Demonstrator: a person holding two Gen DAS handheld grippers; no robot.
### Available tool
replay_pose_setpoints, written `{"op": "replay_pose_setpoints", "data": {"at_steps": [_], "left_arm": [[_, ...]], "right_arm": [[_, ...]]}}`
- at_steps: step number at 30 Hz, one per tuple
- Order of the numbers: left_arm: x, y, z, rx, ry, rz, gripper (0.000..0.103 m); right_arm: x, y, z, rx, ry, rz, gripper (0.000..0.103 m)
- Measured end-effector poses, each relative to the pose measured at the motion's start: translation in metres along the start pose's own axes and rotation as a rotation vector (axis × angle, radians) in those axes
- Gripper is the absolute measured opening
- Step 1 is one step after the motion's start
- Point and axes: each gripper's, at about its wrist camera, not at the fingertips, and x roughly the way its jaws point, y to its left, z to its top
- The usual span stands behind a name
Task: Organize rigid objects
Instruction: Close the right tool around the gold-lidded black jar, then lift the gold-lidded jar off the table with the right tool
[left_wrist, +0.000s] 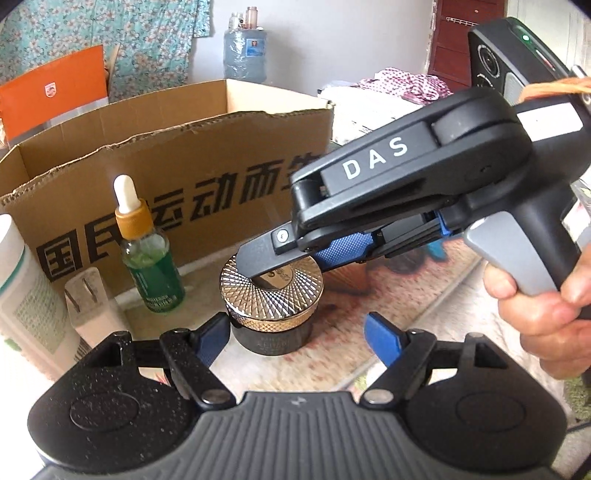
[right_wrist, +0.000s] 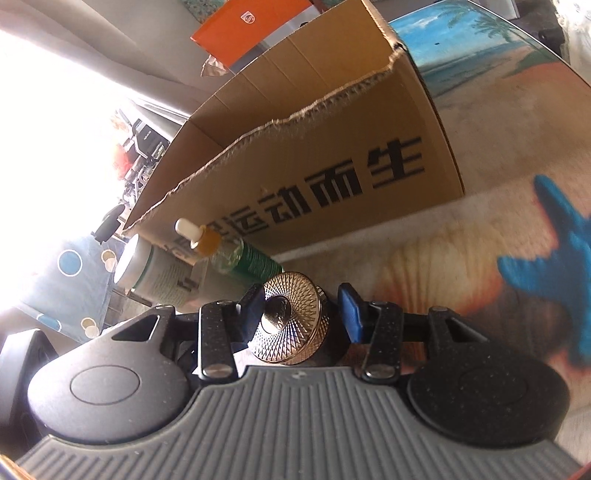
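Note:
A black jar with a gold patterned lid (left_wrist: 271, 301) stands on the printed table mat in front of a cardboard box (left_wrist: 177, 158). My left gripper (left_wrist: 297, 341) is open, its blue pads on either side of the jar's near side. My right gripper (left_wrist: 266, 264) reaches in from the right, tilted over the lid. In the right wrist view the lid (right_wrist: 290, 319) sits between that gripper's (right_wrist: 301, 314) open blue pads, not clamped. A green dropper bottle (left_wrist: 147, 251) stands left of the jar, also in the right wrist view (right_wrist: 236, 254).
A white plug adapter (left_wrist: 88, 306) and a white-green tube (left_wrist: 26, 295) stand at the left. An orange box (left_wrist: 55, 92) and a water jug (left_wrist: 245, 55) sit behind the cardboard box (right_wrist: 314, 155). The mat (right_wrist: 480, 258) shows shells and a blue starfish.

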Motion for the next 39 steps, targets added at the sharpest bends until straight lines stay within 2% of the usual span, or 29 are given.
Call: {"op": "replay_pose_setpoints", "data": {"at_steps": [6,15,27,39], "left_arm": [[-0.005,-0.002,-0.001,0.012,0.005,-0.01,0.081],[0.0,-0.004,0.001,0.063,0.007,0.043,0.079],[0.02,0.0,0.008,0.049,0.066,0.038,0.079],[0.027,0.001,0.018,0.019,0.072,0.046,0.061]], "right_arm": [[-0.004,0.001,-0.009,-0.001,-0.005,0.0,0.044],[-0.01,-0.002,-0.015,0.01,-0.015,0.006,0.045],[-0.018,-0.013,-0.016,0.059,-0.02,0.008,0.05],[-0.015,-0.014,-0.018,0.077,-0.005,0.025,0.051]]}}
